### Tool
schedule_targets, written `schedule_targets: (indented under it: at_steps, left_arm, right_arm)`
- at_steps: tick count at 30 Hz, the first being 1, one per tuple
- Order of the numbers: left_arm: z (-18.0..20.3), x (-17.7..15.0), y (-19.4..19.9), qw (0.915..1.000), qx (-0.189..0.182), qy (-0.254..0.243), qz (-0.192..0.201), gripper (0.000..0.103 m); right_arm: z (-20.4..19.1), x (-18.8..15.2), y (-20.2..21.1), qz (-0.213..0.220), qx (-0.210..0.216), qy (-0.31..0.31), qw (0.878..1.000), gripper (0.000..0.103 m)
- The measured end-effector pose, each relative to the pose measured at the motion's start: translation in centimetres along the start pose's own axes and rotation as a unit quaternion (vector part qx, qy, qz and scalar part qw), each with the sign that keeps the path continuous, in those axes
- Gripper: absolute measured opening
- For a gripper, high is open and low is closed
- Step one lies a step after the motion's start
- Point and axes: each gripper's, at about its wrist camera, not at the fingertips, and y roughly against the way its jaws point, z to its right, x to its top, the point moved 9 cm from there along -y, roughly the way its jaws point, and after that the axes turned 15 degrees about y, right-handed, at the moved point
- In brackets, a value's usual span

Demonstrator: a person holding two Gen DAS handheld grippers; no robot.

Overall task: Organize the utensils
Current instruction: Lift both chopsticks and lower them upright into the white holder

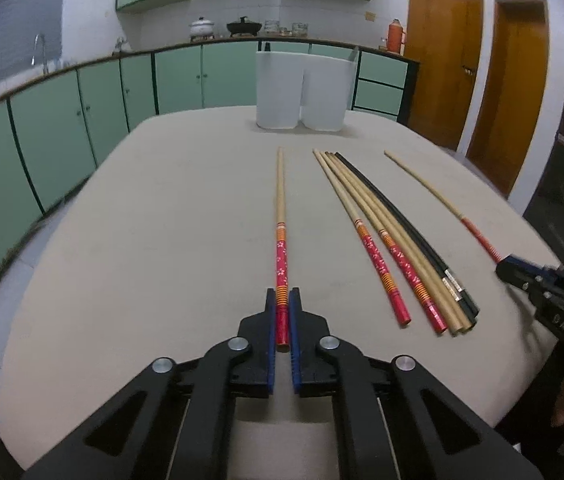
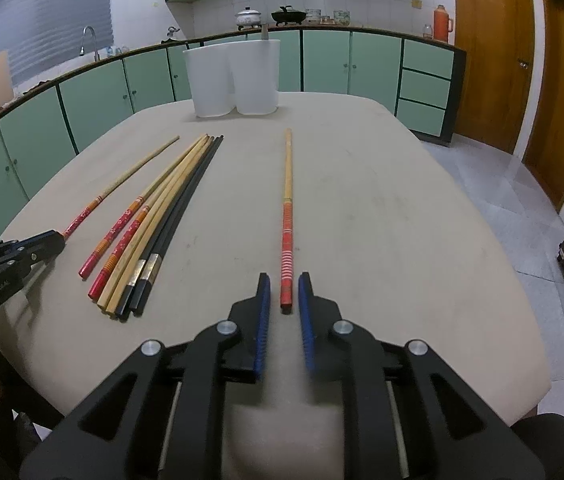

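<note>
My left gripper [image 1: 282, 300] is shut on the red end of a flower-patterned chopstick [image 1: 280, 216] lying on the beige table [image 1: 142, 240]. My right gripper [image 2: 284, 286] is open, its blue pads on either side of the red end of a striped chopstick [image 2: 287, 200], not touching it. A bundle of several chopsticks [image 1: 393, 240], tan, red-handled and black, lies between the two; it also shows in the right wrist view [image 2: 154, 224]. Two white holders [image 1: 301, 92] stand at the table's far edge, with utensil tips showing above them; they also show in the right wrist view [image 2: 236, 78].
Green cabinets and a counter with pots run behind the table. Wooden doors stand at the right. The table edge curves close on both sides. My right gripper [image 1: 507, 272] shows in the left wrist view and my left gripper [image 2: 56, 240] in the right wrist view.
</note>
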Motion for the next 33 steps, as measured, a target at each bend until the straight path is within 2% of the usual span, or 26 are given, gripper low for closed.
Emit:
schedule_targets:
  at_steps: [6,15,26,33]
  left_arm:
    - [0.4,1.4,2.5,0.9995,-0.016,0.025,0.006,0.006]
    - [2.7,5.6,9.0,0.9971,-0.035,0.002,0.067,0.006]
    - [3.3,9.4,12.5,0.9945,-0.047,0.007,0.093,0.006]
    - [3.8,11.5,13.8,0.9939,-0.061,0.006,0.091,0.006]
  right_arm:
    - [0.3,1.5,2.5,0.022,0.010,-0.012,1.000,0.005]
    - [0.6,6.3,8.5,0.078,0.009,-0.005,0.997,0.005]
    - [1.3,12.1,12.9,0.117,0.010,0.025,0.993,0.005]
    - [2.0,15.5,14.3,0.124,0.013,0.044,0.991,0.005]
